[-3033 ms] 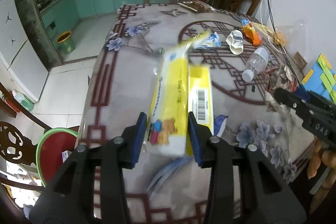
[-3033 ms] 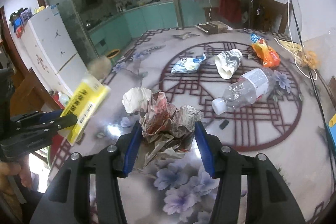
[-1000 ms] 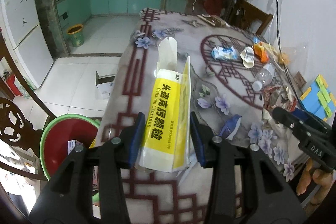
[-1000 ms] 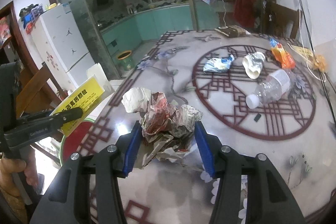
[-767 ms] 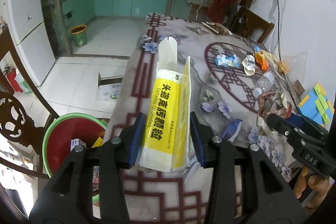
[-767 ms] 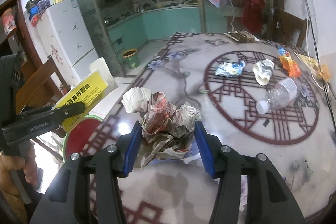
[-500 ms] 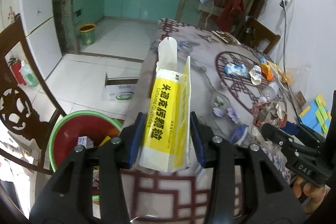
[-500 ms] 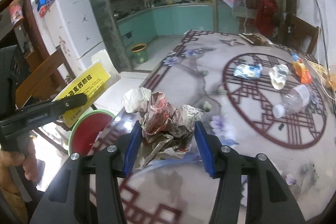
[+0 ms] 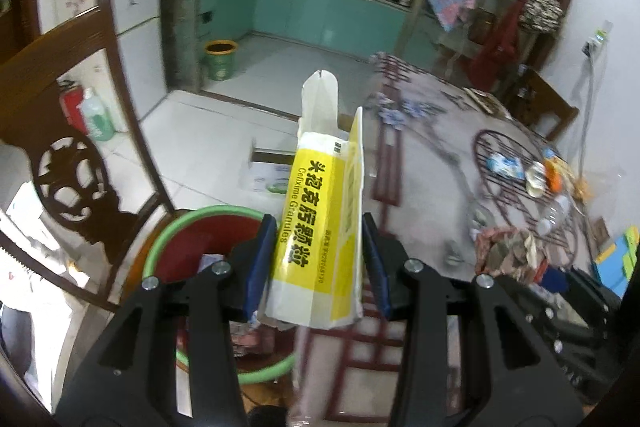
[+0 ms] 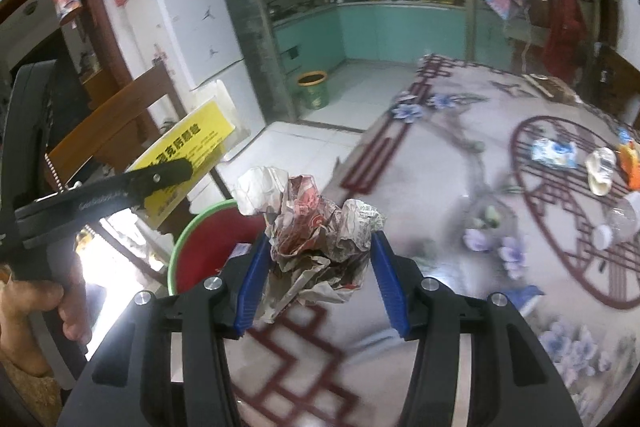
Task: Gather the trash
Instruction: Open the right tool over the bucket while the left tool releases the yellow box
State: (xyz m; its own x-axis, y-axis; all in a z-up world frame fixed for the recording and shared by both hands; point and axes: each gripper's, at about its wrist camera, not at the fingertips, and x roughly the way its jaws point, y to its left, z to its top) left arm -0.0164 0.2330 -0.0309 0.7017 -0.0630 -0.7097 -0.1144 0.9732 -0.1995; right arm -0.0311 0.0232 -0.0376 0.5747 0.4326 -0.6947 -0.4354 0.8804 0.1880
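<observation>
So the patterned table (image 10: 460,155) takes up the right side, with the green-rimmed red bin (image 9: 192,227) on the floor at its left edge. Left gripper (image 9: 320,259) is clamped on a yellow medicine box (image 9: 320,227) above the bin's rim, and right gripper (image 10: 320,275) pinches a crumpled paper wad (image 10: 316,231) over the table edge, just beside the bin.

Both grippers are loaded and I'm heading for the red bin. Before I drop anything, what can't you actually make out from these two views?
- Red bin contents: left wrist view, mostly hidden behind the left gripper and yellow box.
- Bin's near rim: right wrist view, covered by the right gripper and crumpled paper.
- Table trash such as the plastic bottle: blurred, cut by the frame edge.
- Small print on the box: too small.
</observation>
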